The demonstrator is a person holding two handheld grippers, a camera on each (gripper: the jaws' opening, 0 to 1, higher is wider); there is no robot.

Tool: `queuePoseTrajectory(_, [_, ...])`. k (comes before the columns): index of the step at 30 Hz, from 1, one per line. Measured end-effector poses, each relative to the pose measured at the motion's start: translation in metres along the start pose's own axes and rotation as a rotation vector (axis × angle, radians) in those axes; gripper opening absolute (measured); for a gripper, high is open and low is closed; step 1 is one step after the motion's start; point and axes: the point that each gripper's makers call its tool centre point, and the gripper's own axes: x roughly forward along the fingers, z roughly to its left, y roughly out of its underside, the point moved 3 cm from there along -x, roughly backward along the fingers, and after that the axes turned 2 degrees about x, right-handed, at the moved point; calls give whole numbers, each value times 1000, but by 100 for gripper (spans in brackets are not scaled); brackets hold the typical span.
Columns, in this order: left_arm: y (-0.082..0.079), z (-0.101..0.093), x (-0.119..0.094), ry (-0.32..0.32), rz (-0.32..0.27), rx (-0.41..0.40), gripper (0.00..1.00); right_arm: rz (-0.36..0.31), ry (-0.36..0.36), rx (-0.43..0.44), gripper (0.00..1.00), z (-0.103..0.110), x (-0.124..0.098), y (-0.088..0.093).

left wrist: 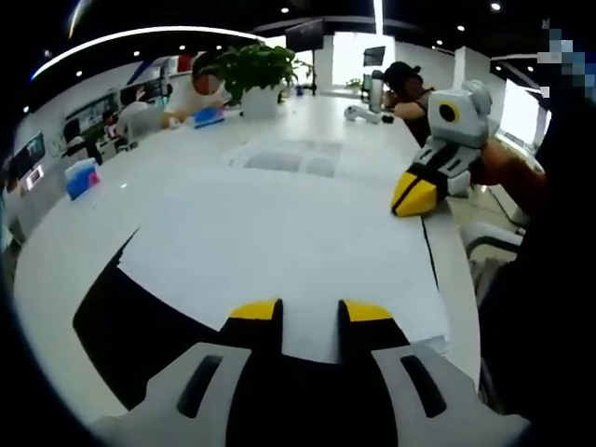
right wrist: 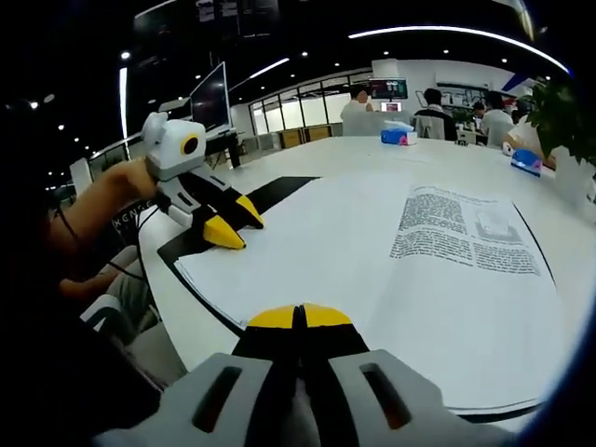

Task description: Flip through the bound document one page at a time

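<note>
across the long white counter (left wrist: 177, 177) (right wrist: 372, 158) the bound document (left wrist: 279, 242) (right wrist: 391, 270) lies open and flat, white pages on top of a black cover or mat (left wrist: 130, 326) (right wrist: 270, 193) that sticks out past the page edges. in the right gripper view the far page carries blocks of printed text with a figure, the near page looks blank; in the left gripper view the pages are washed out and the print cannot be read.

left gripper (left wrist: 312, 312): yellow-tipped jaws narrowly apart at the near edge of the document, a strip of white page showing between them; cannot tell if they touch the paper. in the right gripper view the same gripper (right wrist: 233, 226) sits at the left corner of the document, tips down on or just above the page edge, held by a person's hand and forearm (right wrist: 98, 200).

right gripper (right wrist: 300, 317): yellow tips closed together, nothing seen between them, at the near edge of the page. in the left gripper view it (left wrist: 414, 194) is at the right side of the document, tip pointing down toward the page.

farther back: a potted plant (left wrist: 256, 74) on the counter, blue tissue boxes (left wrist: 82, 175) (right wrist: 399, 136), seated people at the far end, ceiling lights, screens.
</note>
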Motion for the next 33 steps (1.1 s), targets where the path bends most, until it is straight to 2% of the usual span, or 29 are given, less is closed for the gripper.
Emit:
queuePoseTrajectory(3, [1,-3,-2,-29,-5,-8,26,-7,-4,9,2,0,0,0])
queuePoseTrajectory(4, [1,-6,-3,-27,-10,-6,25,-10,-3,12,2,0,0,0])
queuePoseTrajectory(5, [4,-15,-5,13,13,-39,23,-12,-1,14,2,0,0,0])
queuePoseTrajectory(6, [0,-16,-7,5,0,-30,21,-16,4,17,2,0,0,0])
queuePoseTrajectory(7, [-11,-18,-10,-13,-56,-21,22,-18,10,18,2,1,0,0])
queuePoseTrajectory(8, [-30,-20,-16,-38,-167,-32,25,-20,18,16,2,1,1,0])
queuePoseTrajectory(9, [-51,-24,-24,-35,-300,-70,28,-21,25,14,2,2,1,0])
queuePoseTrajectory(10, [-66,-30,-32,-16,-399,-126,32,-22,31,12,2,2,1,0])
queuePoseTrajectory(11, [-74,-35,-38,-3,-443,-153,34,-22,35,9,2,2,2,0])
queuePoseTrajectory(13, [-79,-40,-43,-24,-437,-149,36,-22,34,13,2,1,2,0])
queuePoseTrajectory(15, [-79,-41,-46,-80,-414,-103,36,-28,26,30,2,0,2,-1])
queuePoseTrajectory(16, [-83,-40,-49,-121,-432,-90,35,-32,24,34,2,1,2,-1])
queuePoseTrajectory(17, [-93,-43,-55,-147,-501,-56,33,-36,22,35,2,1,3,-1])
queuePoseTrajectory(18, [-103,-51,-61,-130,-570,-44,32,-40,21,29,2,1,3,-1])
queuePoseTrajectory(19, [-109,-57,-64,-101,-607,-84,31,-43,21,25,2,2,3,-1])
queuePoseTrajectory(21, [-108,-63,-62,-73,-590,-125,31,-46,17,3,2,2,2,-1])
queuePoseTrajectory(25, [-96,-68,-44,-92,-472,-51,31,-77,-21,28,3,4,-2,-9])
queuePoseTrajectory(27, [-96,-74,-38,-59,-463,-45,24,-96,-22,39,3,2,-7,-12])
queuePoseTrajectory(28, [-99,-78,-37,-33,-480,-39,21,-109,-24,43,3,1,-10,-13])
queuePoseTrajectory(29, [-102,-79,-37,-27,-495,-52,22,-120,-32,48,3,0,-13,-15])
queuePoseTrajectory(31, [-105,-80,-36,-23,-503,-70,26,-182,-78,54,2,4,-19,-23])
queuePoseTrajectory(33, [-106,-78,-33,-30,-495,-77,25,-234,-121,99,2,5,-30,-30])
